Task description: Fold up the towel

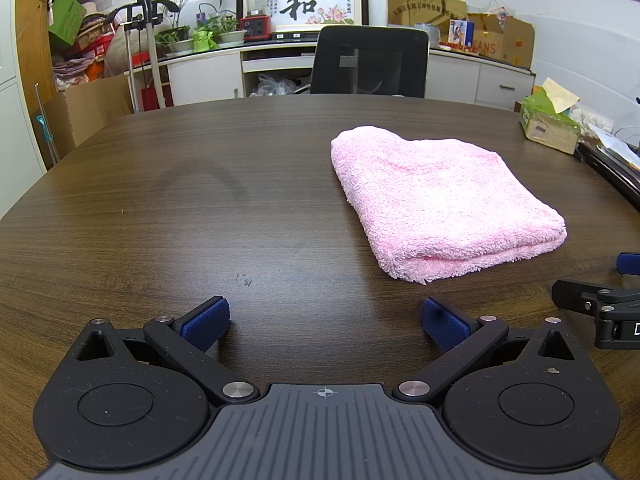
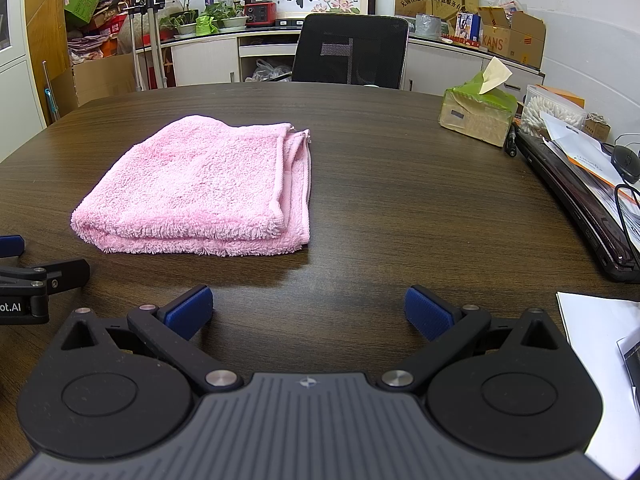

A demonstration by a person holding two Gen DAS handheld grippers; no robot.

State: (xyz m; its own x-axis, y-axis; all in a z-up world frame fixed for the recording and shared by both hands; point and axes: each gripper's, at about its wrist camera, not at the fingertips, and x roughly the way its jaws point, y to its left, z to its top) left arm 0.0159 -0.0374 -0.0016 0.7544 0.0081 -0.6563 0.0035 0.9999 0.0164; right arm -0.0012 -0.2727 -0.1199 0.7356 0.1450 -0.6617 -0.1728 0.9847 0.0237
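Towel: the pink towel (image 1: pixel 440 196) lay folded in layers on the dark wooden table (image 1: pixel 200 200), flat and free of both grippers.
Towel in the left wrist view: it sat in the right half of the frame, above and to the right of the left gripper (image 1: pixel 326 322), with its stacked fringed edge at the lower end facing the camera.
Towel in the right wrist view: the towel (image 2: pixel 200 188) sat left of centre, above and to the left of the right gripper (image 2: pixel 308 312), with its hemmed edges stacked along its right side.
Left gripper: its two blue-padded fingers (image 1: pixel 206 322) stood wide apart over bare table, holding nothing, apart from the towel's near corner.
Right gripper: its fingers (image 2: pixel 188 312) were likewise spread wide, empty, with a strip of bare table between them and the towel's near edge.
Neighbouring gripper: part of the right gripper (image 1: pixel 600 308) showed at the right edge of the left wrist view; part of the left gripper (image 2: pixel 36 284) showed at the left edge of the right wrist view.
Background: a black office chair (image 2: pixel 352 52) stood beyond the far side of the table, and a green tissue box (image 2: pixel 476 112) sat in the upper right of the right wrist view.
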